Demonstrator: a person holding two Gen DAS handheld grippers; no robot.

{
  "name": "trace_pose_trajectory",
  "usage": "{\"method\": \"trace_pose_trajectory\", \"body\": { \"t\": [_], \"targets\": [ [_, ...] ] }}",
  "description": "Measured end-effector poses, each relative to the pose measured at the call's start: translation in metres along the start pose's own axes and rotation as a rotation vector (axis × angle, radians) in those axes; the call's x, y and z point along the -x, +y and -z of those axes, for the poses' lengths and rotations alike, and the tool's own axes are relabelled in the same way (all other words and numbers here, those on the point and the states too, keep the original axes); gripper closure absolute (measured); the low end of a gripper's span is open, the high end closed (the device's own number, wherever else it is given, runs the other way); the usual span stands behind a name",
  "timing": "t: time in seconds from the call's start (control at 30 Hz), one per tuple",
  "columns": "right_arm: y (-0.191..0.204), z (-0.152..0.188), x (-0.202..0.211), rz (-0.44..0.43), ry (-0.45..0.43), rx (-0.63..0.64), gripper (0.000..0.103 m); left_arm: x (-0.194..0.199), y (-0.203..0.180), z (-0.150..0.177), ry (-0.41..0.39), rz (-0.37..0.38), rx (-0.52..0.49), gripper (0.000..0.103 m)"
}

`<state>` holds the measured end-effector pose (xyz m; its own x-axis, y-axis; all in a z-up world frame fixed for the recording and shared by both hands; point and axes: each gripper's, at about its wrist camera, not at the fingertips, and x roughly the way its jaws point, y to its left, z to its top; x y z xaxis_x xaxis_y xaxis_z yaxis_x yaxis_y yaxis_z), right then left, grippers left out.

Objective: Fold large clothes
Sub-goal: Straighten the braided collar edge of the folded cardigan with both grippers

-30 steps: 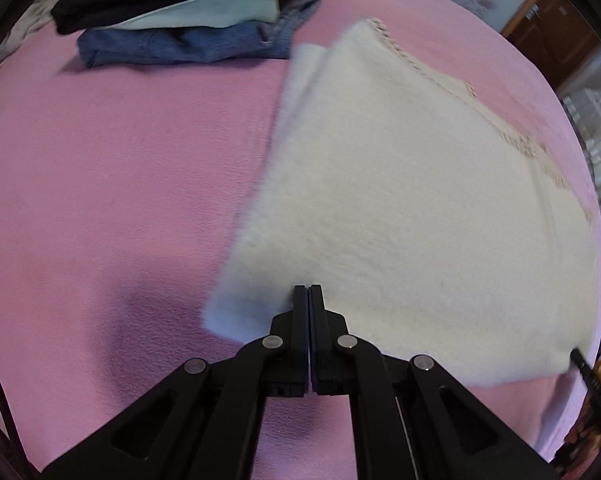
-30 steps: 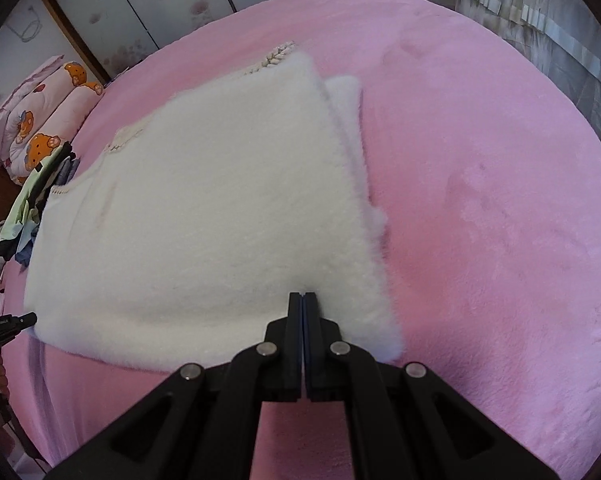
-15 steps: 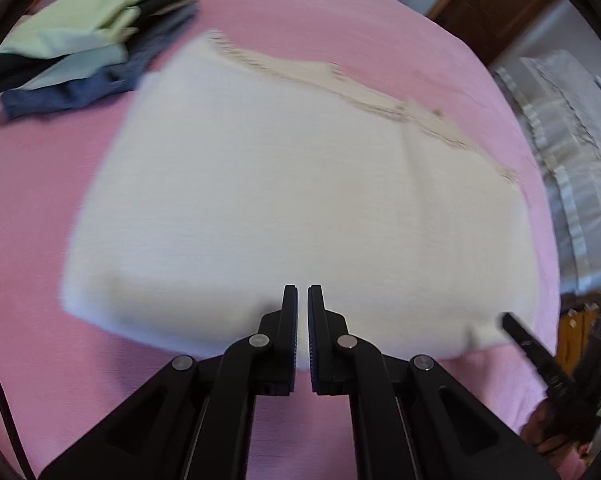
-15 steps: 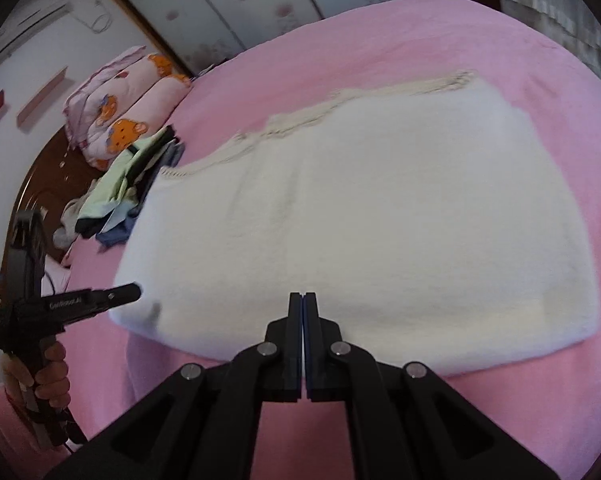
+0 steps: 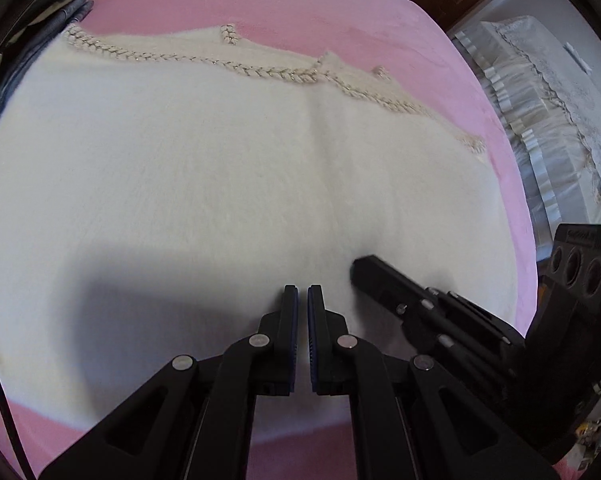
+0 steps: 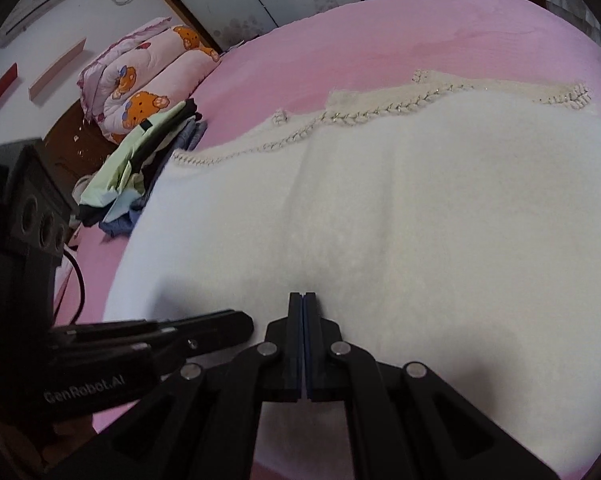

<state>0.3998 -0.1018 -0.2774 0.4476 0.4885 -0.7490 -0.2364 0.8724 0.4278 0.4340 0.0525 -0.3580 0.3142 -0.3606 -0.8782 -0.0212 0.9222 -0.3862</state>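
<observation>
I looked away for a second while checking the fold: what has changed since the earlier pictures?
Both grippers swept inward along the near edge of the white fleece garment and now sit side by side at its middle: the left gripper and the right gripper. Each stayed shut with nothing visibly between its fingers. The garment stayed flat on the pink bed cover, and the folded clothes pile did not move.

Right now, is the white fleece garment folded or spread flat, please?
Folded: the white fleece garment lies as a compact rectangle, braided trim along its far edge.
</observation>
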Motion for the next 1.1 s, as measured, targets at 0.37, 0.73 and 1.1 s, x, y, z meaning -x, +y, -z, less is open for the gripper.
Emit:
{"method": "trace_pose_trajectory", "body": {
  "t": [0.37, 0.73, 1.1],
  "targets": [
    [-0.046, -0.075, -0.033, 0.103, -0.069, -0.039, 0.103, -0.037, 0.018, -0.082, -0.148, -0.022, 0.098, 0.102],
    [-0.118, -0.098, 0.002, 0.207, -0.098, 0.021, 0.103, -0.018, 0.099, -0.109, -0.245, -0.072, 0.272, 0.102],
    [-0.191, -0.094, 0.054, 0.456, -0.19, -0.165, 0.103, 0.001, 0.134, -0.123, -0.279, -0.333, 0.206, 0.102]
  ]
}}
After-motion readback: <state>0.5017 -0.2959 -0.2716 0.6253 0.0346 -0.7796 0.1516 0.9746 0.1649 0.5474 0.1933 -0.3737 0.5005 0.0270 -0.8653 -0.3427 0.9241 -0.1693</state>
